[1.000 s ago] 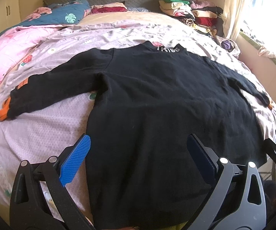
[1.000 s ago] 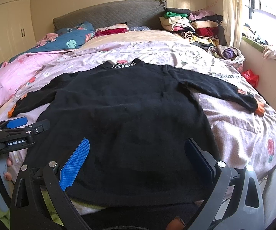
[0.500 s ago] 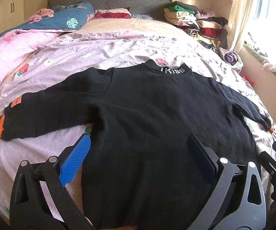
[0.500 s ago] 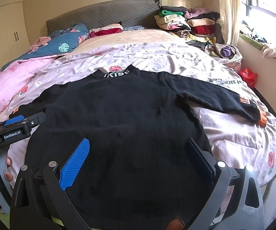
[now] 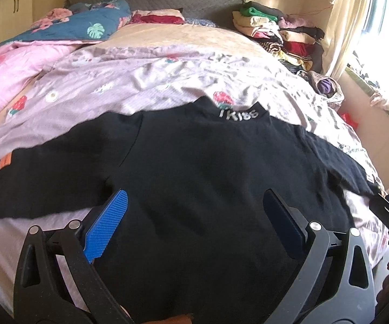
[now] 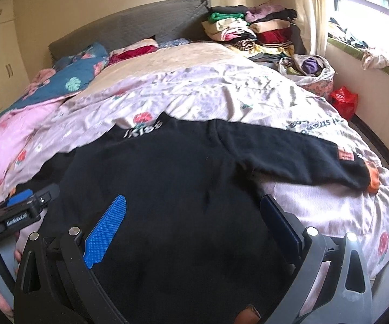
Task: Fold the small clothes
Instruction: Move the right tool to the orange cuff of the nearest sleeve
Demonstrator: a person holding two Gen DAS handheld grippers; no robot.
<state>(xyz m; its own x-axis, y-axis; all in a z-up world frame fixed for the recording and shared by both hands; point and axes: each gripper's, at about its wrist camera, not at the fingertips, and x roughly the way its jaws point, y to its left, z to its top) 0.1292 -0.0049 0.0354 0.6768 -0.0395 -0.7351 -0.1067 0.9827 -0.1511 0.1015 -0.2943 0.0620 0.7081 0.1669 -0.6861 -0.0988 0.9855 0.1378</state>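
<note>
We are looking down on a black long-sleeved knit sweater (image 5: 216, 178) with white lettering at the collar, lying flat and face-down-or-up we cannot tell, spread over the pale lilac printed bedspread (image 5: 151, 81). Taking the sweater's collar as our landmark: the body is running from the collar straight toward us, its hem at the near edge of the bed, while the two sleeves are stretching out sideways from below the collar, so the garment's widest line is lying crosswise to both pairs of jaws.

We are holding the left gripper (image 5: 194, 216) with its jaws spread wide, gripping nothing, hovering over the body below and left of the collar. The left sleeve (image 5: 45, 181) with its orange cuff is lying farther left of that, nearer this gripper.

We are holding the right gripper (image 6: 191, 218) likewise wide apart and empty, below and right of the collar. The right sleeve (image 6: 297, 156) is lying outward to its right.

We judge that each sleeve is falling to the gripper on its own side, to be brought inward across the body.
</note>
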